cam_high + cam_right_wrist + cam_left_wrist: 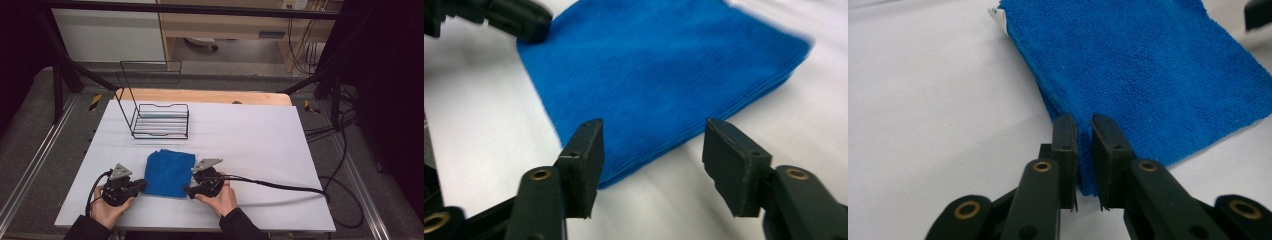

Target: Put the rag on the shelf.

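A folded blue cloth (169, 172) lies flat on the white table near the front edge. My left gripper (142, 186) is at its left near corner; in the left gripper view the jaws (1084, 125) are pinched together with the cloth's (1148, 65) corner edge between them. At the right near corner my right gripper (188, 190) points at the cloth. Its jaws (651, 135) stand wide open in the right gripper view, straddling the near edge of the cloth (659, 65) without closing on it. That view is slightly blurred.
A black wire rack (160, 120) stands behind the cloth toward the back left. The white table cover (260, 145) stretches bare to the right. A black cable (280, 186) trails right from the right gripper. A wooden table edge (210, 95) runs along the back.
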The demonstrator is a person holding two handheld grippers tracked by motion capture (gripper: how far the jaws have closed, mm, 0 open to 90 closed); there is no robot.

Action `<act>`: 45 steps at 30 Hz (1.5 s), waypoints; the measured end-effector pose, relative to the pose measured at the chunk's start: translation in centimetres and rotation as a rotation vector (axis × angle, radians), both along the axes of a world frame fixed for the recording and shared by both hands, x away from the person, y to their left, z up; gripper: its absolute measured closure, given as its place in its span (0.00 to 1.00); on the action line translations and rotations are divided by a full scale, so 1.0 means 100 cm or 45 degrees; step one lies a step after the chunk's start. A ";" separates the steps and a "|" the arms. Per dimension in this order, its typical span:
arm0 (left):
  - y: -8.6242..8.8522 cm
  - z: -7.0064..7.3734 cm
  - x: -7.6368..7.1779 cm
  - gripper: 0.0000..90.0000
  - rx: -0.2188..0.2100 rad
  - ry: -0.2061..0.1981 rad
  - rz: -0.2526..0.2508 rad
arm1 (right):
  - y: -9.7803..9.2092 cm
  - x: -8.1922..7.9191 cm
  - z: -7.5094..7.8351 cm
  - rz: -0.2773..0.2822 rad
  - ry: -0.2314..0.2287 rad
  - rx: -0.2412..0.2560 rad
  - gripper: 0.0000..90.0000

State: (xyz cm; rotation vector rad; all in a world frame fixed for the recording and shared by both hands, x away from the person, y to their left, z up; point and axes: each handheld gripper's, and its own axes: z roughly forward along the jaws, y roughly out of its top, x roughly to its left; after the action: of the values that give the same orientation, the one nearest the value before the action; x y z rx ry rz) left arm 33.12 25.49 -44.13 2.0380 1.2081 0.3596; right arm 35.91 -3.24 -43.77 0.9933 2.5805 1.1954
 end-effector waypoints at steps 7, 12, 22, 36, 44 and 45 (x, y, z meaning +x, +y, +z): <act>0.006 0.001 0.002 0.84 -0.021 -0.017 -0.007 | 0.006 -0.007 -0.014 -0.039 0.048 0.024 0.62; 0.006 -0.003 0.004 0.86 -0.023 0.044 -0.029 | 0.009 -0.012 -0.017 -0.070 0.077 0.067 0.74; 0.000 0.000 -0.001 0.98 -0.038 0.077 -0.050 | 0.004 -0.008 -0.009 -0.077 0.170 0.079 0.98; 0.007 0.008 0.002 0.70 -0.059 -0.010 -0.047 | -0.014 -0.003 -0.002 -0.073 0.107 0.059 0.72; 0.012 0.024 0.019 0.35 -0.071 -0.056 -0.066 | -0.042 0.014 0.014 -0.059 -0.016 0.119 0.38; 0.012 0.026 0.022 0.28 -0.075 -0.043 -0.075 | -0.047 0.018 0.017 -0.054 -0.031 0.112 0.29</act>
State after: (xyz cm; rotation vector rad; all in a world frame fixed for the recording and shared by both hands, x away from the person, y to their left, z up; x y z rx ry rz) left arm 35.34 26.67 -41.55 2.0047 1.1232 0.3247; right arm 37.68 -7.95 -42.06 1.0384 2.4953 1.3115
